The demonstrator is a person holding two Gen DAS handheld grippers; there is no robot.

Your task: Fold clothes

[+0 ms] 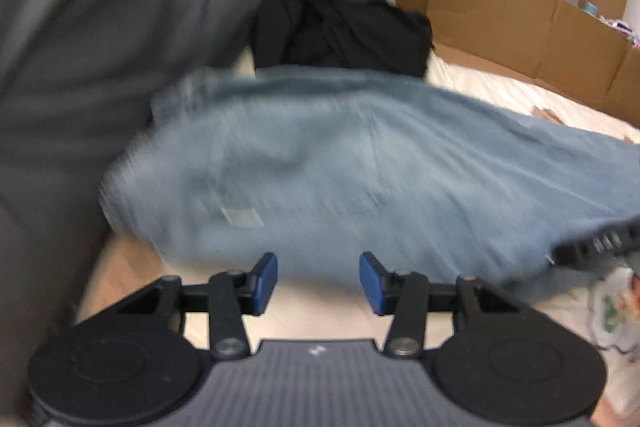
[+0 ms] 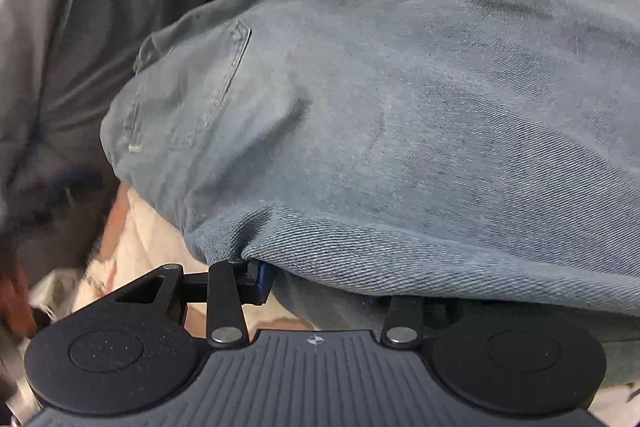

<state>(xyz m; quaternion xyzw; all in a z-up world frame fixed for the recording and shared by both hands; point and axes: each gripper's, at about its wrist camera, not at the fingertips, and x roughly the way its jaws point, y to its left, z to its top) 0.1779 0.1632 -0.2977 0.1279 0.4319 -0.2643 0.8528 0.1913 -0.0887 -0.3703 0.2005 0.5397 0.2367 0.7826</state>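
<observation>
Lying across a cream bedsheet (image 1: 500,87), the light-blue jeans (image 1: 340,167) spread from left to right, their waist end with a back pocket (image 2: 224,67) toward the left in the right wrist view. The left claw (image 1: 319,283) hangs just short of the denim's near edge, its blue pads (image 1: 266,281) set apart and gripping nothing. The right claw (image 2: 316,287) has the jeans' folded edge draped over it; one pad shows, the other is buried, so whether it pinches the cloth cannot be told. Grey fabric (image 1: 100,27) and a black garment (image 1: 352,35) lie beyond, with cardboard boxes (image 1: 500,11) behind.
</observation>
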